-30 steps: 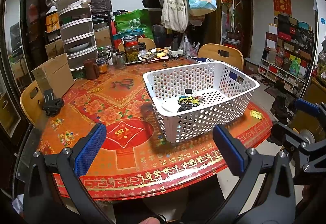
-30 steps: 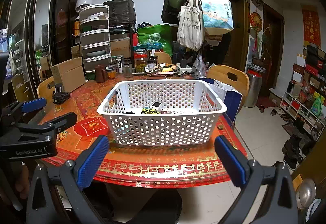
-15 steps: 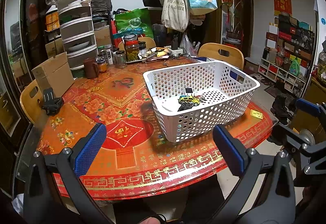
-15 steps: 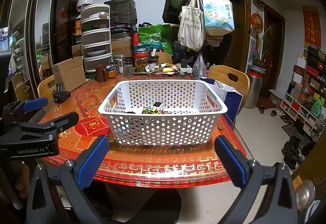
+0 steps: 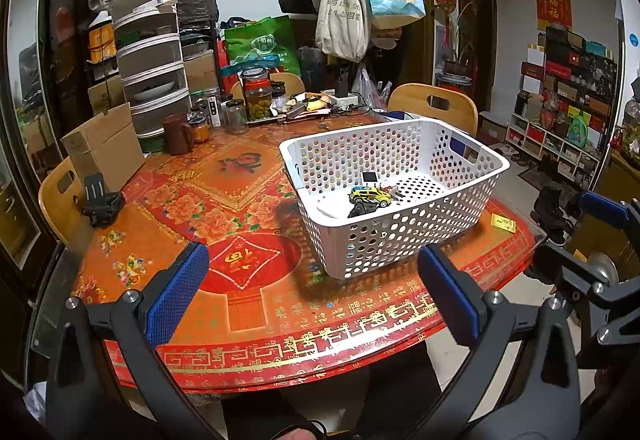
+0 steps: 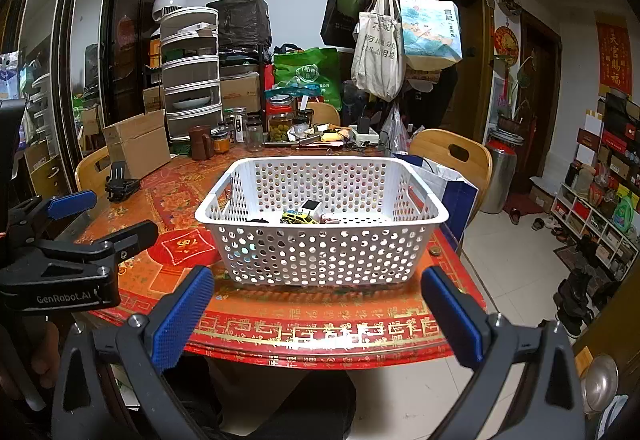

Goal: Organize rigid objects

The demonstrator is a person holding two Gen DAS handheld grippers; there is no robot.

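A white perforated basket (image 5: 400, 236) stands on the red patterned round table (image 5: 256, 312); it also shows in the right wrist view (image 6: 320, 256). Inside lie a yellow toy car (image 5: 370, 195), a dark object (image 5: 362, 209) and a small white box with a black face (image 5: 369, 178). The yellow car (image 6: 298, 217) also shows in the right wrist view. My left gripper (image 5: 312, 292) is open and empty, held back at the table's near edge. My right gripper (image 6: 316, 312) is open and empty, in front of the basket's near wall.
A black clip-like object (image 5: 100, 202) lies at the table's left side by a cardboard box (image 5: 104, 148). Jars and clutter (image 5: 256, 100) fill the far side. A small yellow card (image 5: 503, 221) lies right of the basket. Wooden chairs (image 5: 434, 108) surround the table.
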